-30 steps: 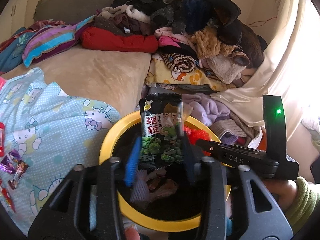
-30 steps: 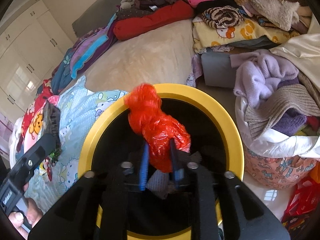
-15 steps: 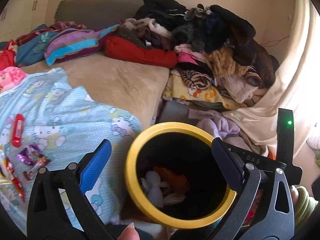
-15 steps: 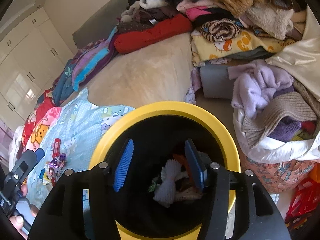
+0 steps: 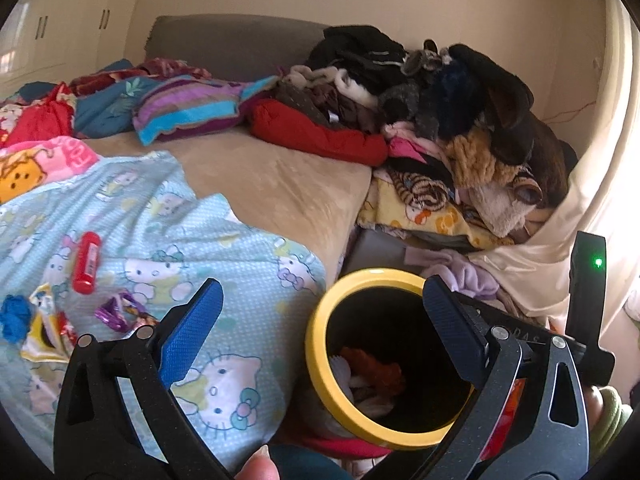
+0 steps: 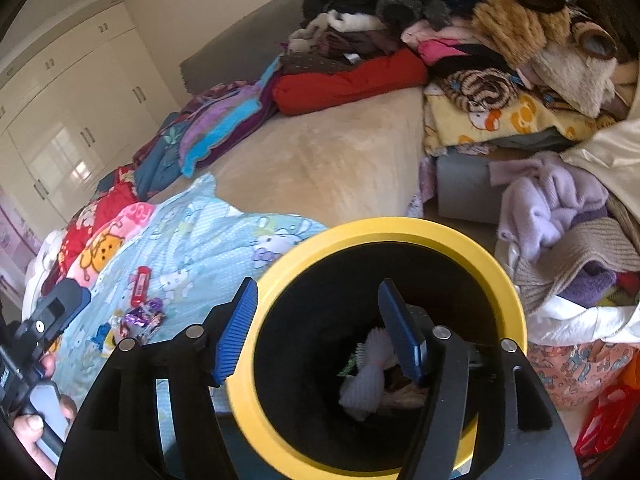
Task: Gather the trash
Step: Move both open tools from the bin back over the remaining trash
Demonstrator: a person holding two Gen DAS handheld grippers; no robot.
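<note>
With both loads dropped, the yellow-rimmed bin [image 6: 372, 236] stood beside the bed's near edge, orange bag [image 5: 376, 372] and white scrap [image 6: 368, 376] inside. Left gripper [image 5: 320, 328] stood at its widest, nothing between the jaws; right gripper [image 6: 320, 328], jaws just opening, was half spread and empty over the bin's mouth. Remaining trash, a red tube [image 5: 86, 262] and purple wrappers [image 5: 120, 312], lay near the blue blanket's [image 5: 224, 240] left edge. Judgement: next, reach left, descend flat, pinch the wrappers without catching cloth.
</note>
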